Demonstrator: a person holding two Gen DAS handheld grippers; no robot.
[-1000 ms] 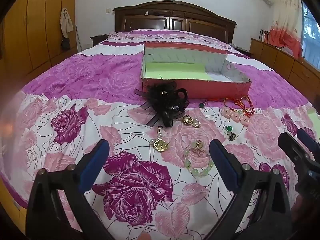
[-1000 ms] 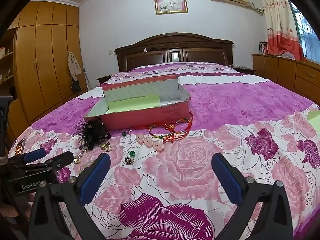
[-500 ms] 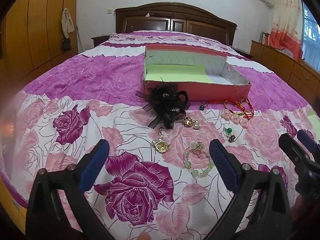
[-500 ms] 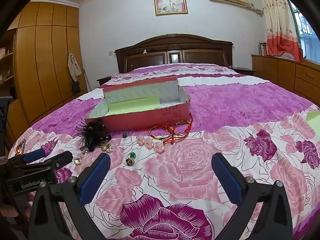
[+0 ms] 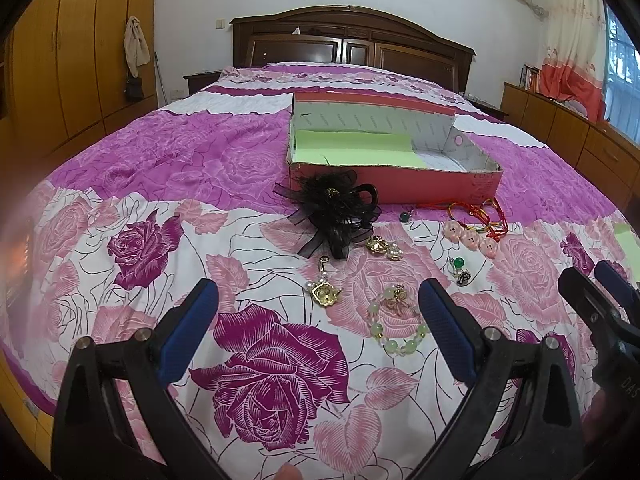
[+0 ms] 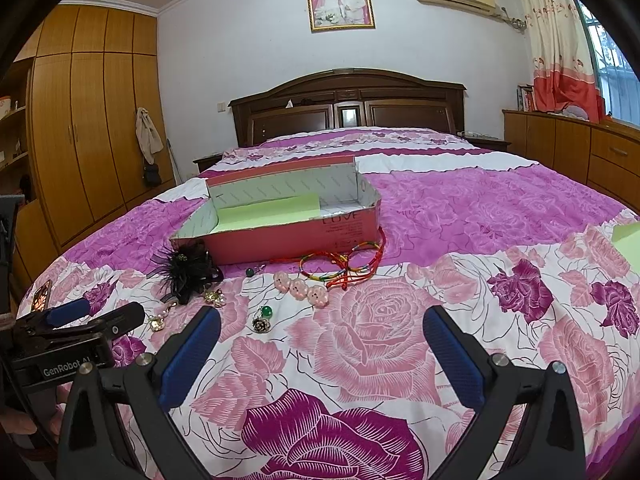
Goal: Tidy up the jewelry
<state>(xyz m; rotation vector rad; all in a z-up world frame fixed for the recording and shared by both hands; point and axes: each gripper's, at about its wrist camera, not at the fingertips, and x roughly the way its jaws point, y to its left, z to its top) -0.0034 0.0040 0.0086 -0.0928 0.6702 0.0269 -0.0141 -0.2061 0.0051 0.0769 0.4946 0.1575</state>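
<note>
A red open box (image 5: 400, 188) with a green sheet inside lies on the bed (image 5: 160, 168); it also shows in the right wrist view (image 6: 280, 240). In front of it lie a black feather brooch (image 5: 334, 210), a gold pendant (image 5: 324, 292), a green bead bracelet (image 5: 394, 326), gold earrings (image 5: 382, 246), pink flower beads (image 5: 470, 238), red string bracelets (image 5: 478, 212) and a green ring (image 5: 460, 270). My left gripper (image 5: 318, 312) is open and empty above the pendant and bracelet. My right gripper (image 6: 322, 336) is open and empty, near the ring (image 6: 262, 320) and pink beads (image 6: 300, 286).
The floral bedspread (image 6: 480, 220) covers the whole bed, with a wooden headboard (image 6: 348, 108) behind. A wardrobe (image 6: 88, 128) stands on the left and low cabinets (image 6: 580, 152) on the right. A green paper (image 6: 628, 240) lies at the bed's right edge.
Both views have tilted up slightly and eased back a little. The jewelry and the box have not moved. Both grippers stay open.
</note>
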